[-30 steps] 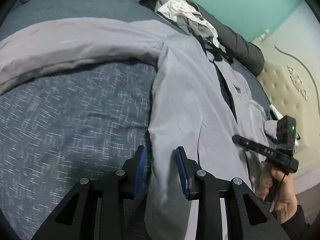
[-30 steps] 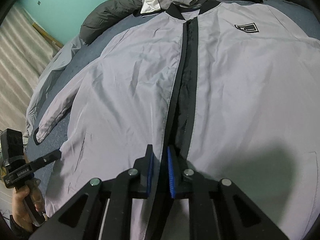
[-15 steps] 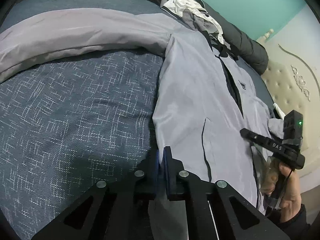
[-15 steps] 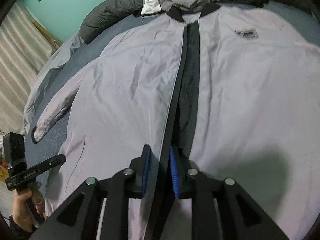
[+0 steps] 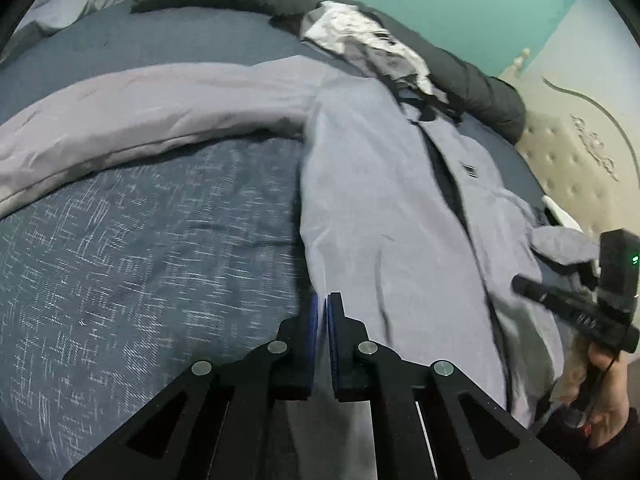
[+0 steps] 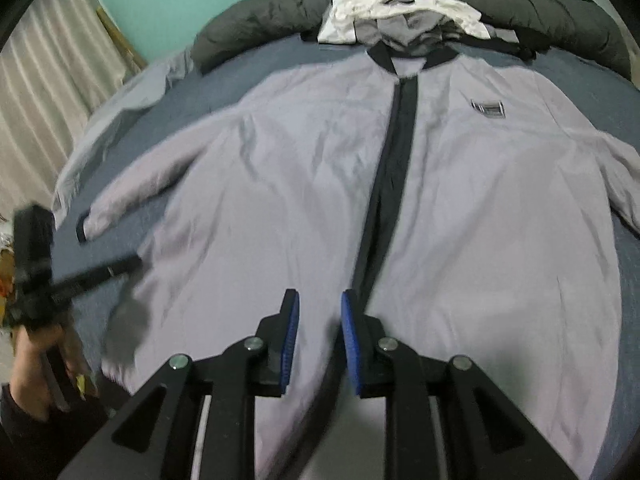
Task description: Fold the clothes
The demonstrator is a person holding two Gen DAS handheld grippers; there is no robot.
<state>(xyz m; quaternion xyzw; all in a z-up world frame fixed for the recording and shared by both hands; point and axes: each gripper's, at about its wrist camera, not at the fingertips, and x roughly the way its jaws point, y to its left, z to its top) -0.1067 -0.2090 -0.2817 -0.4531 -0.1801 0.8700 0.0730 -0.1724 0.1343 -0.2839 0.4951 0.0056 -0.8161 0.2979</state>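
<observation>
A: Jacket (image 6: 460,208) lies flat on the bed (image 5: 140,248), collar toward the far pillows, hem near us; long axis runs along the dark zip.

B: Changes? Left hand-held gripper (image 5: 322,316) has clamped onto the hem's side edge; right hand-held gripper (image 6: 316,332) has eased apart, fabric between, not pinched. First fold looks ready.

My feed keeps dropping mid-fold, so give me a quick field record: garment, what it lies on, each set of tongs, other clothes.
garment: grey jacket, spread front up, black placket closed
surface: blue bedspread
left tongs: shut on the jacket's side edge
right tongs: open above the lower front, beside the placket, gripping nothing
other clothes: white and grey pile past the collar
far edge: dark duvet roll
</observation>
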